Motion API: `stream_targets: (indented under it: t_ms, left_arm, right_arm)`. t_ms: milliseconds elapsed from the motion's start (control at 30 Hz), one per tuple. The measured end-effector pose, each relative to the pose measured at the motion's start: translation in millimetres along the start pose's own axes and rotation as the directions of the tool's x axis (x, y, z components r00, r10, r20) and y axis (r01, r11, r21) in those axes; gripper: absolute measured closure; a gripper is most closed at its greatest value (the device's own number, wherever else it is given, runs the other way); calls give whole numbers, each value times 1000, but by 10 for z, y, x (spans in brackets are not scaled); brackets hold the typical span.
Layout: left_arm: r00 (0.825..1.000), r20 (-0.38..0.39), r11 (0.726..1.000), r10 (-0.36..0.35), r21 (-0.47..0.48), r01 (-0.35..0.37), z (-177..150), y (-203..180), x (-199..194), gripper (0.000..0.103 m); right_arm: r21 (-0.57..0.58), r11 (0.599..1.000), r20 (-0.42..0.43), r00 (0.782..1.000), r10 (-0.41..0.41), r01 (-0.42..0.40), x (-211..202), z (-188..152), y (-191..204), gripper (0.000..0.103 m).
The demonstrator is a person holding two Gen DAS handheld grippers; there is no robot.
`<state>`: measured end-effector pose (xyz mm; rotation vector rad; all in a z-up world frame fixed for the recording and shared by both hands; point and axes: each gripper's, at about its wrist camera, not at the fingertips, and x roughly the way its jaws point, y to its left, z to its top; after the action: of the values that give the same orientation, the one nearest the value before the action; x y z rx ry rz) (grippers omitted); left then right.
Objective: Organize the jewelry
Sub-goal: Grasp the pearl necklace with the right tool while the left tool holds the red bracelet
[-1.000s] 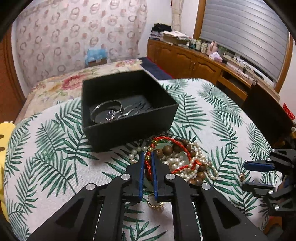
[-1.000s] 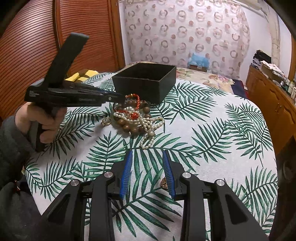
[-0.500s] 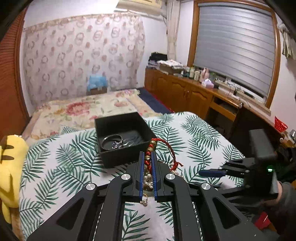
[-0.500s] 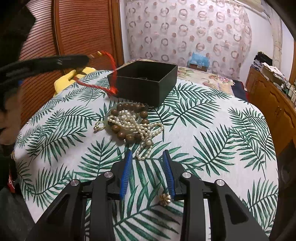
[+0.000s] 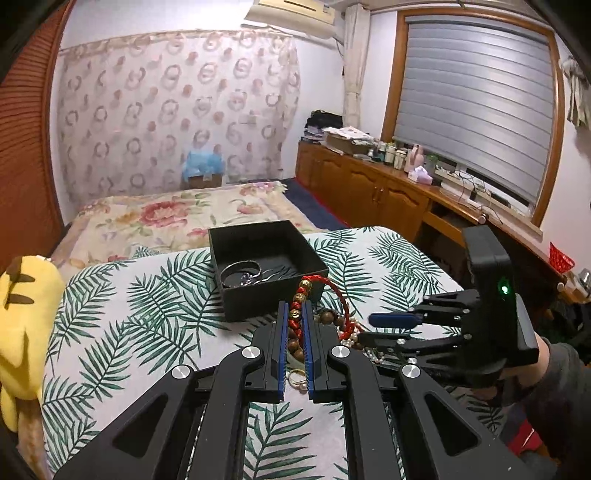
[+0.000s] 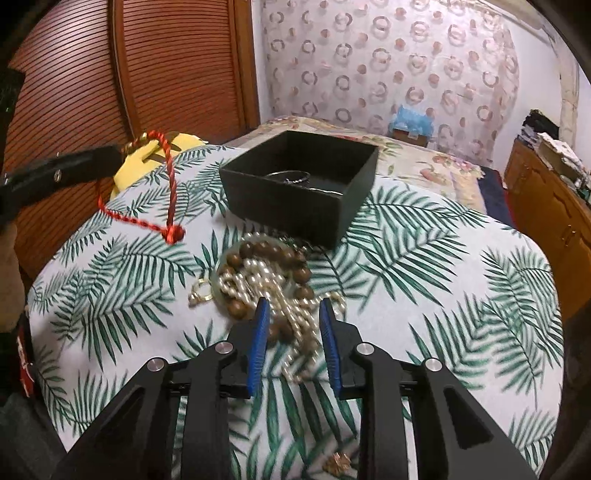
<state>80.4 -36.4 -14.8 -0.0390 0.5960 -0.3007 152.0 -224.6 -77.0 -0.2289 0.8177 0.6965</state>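
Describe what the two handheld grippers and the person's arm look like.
Both grippers, left gripper and right gripper, are matte black with angular linkage arms, silver round bolts and blue ribbed pads lining the fingers. The right one's upright black housing carries a green light. The hand behind it wears a dark grey sleeve.

A home bedroom. At 12 o'clock in the left wrist view, a bed [image 5: 173, 214] with a floral spread sits against a curtain [image 5: 177, 110] patterned with rings. At 2 o'clock, a low wooden cabinet [image 5: 373, 188] cluttered with bottles runs beneath a window with a closed roller blind [image 5: 476, 107]. An air conditioner [image 5: 291, 9] hangs near the ceiling. In the right wrist view, slatted wooden wardrobe doors [image 6: 147, 70] fill 10 o'clock.
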Motion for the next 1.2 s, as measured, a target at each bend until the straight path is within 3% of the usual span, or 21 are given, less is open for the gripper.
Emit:
stream_targets:
  t_ms: [133,500,533,567,767,1200]
  left_arm:
    - [1000,-2,1000,0,-1,0,-27,10,-6,97]
    - [1000,-4,1000,-2,-4,2,-86,40,5,97]
    - [1000,-4,1000,-2,-4,2,-82,41,4,97]
    - [1000,-3,1000,-2,-5,2,-75,40,5,97]
    - [1000,-4,1000,-1,-5,1,-77,39,7,97]
    - [1000,15,1000,22,2,-22,-49,88,-37,97]
  right_arm:
    - [1,1000,-23,1000,21,-21,136,67,32,77]
    - [-20,1000,-50,999,-18,17,230,78,12,82]
    - [-20,1000,-51,999,-14,13,227,76,8,86]
    - [-20,1000,-51,999,-14,13,217,75,0,98]
    - [-7,1000,-39,999,-21,20,183,34,-43,98]
    - [-47,997,137,989,-56,63,-560,373,45,98]
